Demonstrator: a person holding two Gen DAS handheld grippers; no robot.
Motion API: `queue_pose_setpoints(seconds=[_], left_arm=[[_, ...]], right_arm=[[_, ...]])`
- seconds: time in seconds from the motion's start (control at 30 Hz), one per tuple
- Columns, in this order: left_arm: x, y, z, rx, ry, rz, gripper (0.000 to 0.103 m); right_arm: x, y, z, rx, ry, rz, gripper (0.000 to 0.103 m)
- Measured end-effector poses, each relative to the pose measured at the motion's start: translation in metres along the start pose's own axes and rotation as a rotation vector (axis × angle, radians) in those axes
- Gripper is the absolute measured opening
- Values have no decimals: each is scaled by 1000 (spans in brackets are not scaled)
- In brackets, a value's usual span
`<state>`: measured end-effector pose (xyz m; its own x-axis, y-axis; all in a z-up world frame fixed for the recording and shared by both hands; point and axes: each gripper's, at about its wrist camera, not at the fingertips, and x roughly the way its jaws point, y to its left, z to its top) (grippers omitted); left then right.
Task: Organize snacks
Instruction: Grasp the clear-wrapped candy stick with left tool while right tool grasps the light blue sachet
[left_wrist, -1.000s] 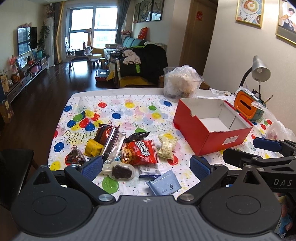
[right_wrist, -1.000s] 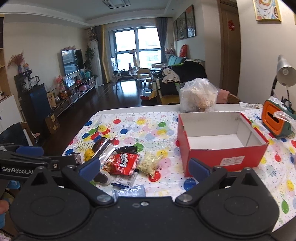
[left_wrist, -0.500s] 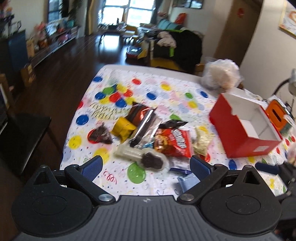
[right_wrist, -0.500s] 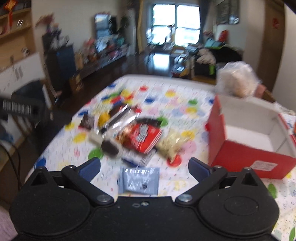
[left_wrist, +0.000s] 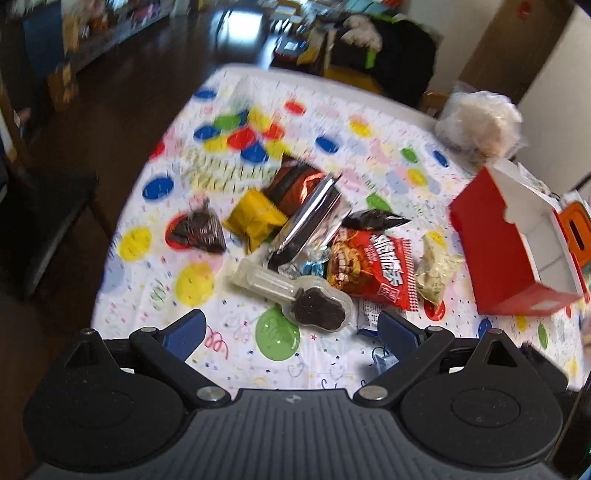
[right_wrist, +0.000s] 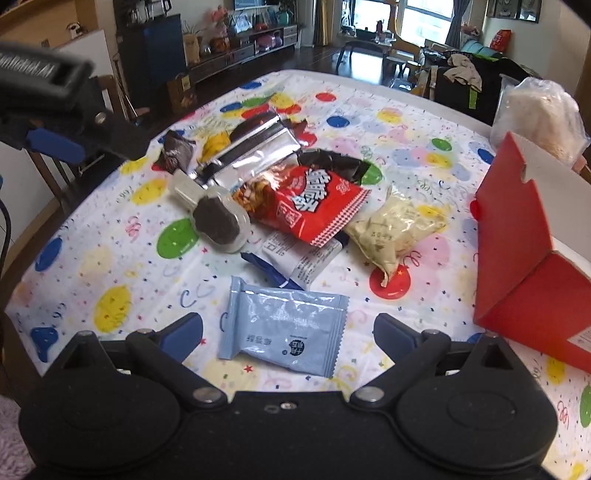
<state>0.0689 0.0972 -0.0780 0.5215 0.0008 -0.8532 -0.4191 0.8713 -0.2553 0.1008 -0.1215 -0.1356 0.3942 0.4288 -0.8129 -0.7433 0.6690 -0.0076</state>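
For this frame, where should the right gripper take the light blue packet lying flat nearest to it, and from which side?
The light blue packet lies flat and apart from the pile, directly between the open fingers of the right gripper. Probably best to come straight down from above and close across its width at the puffed middle: the crimped ends are thin and flat against the tablecloth, offering little to pinch.

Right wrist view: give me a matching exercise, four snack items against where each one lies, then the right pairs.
Things:
1. light blue packet
2. red snack bag
3. beige pouch
4. red box

Places:
A. standing open at the right edge of the table
B. between the red bag and the box
C. nearest, between the open right gripper's fingers
D. in the middle of the pile, against the silver foil bag

Pairs: 1-C, 2-D, 3-B, 4-A
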Motion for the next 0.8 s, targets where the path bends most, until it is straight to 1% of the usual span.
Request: queue_pose_setpoints(seconds=[0.1, 0.2, 0.3, 0.33, 0.53, 0.73, 0.77, 0.8], left_arm=[[26, 11, 8, -128, 81, -38, 96], [50, 22, 12, -273, 142, -92, 92], [68, 32, 14, -394, 181, -118, 83], [71, 34, 13, -421, 187, -124, 83], [84, 38, 16, -499, 185, -145, 82], [94, 40, 17, -529, 194, -148, 80], [96, 41, 16, -538, 196, -149, 79], [97, 42, 15, -545, 198, -153, 75]], right_arm=[[8, -6, 1, 27, 22, 18, 99], [12, -9, 4, 17, 29, 22, 99], [15, -10, 6, 3, 36, 33, 99], [17, -9, 7, -4, 40, 34, 99], [24, -8, 7, -25, 65, 44, 99], [31, -9, 6, -30, 83, 49, 98], [31, -10, 6, -30, 81, 51, 98], [31, -9, 6, -32, 80, 51, 97]])
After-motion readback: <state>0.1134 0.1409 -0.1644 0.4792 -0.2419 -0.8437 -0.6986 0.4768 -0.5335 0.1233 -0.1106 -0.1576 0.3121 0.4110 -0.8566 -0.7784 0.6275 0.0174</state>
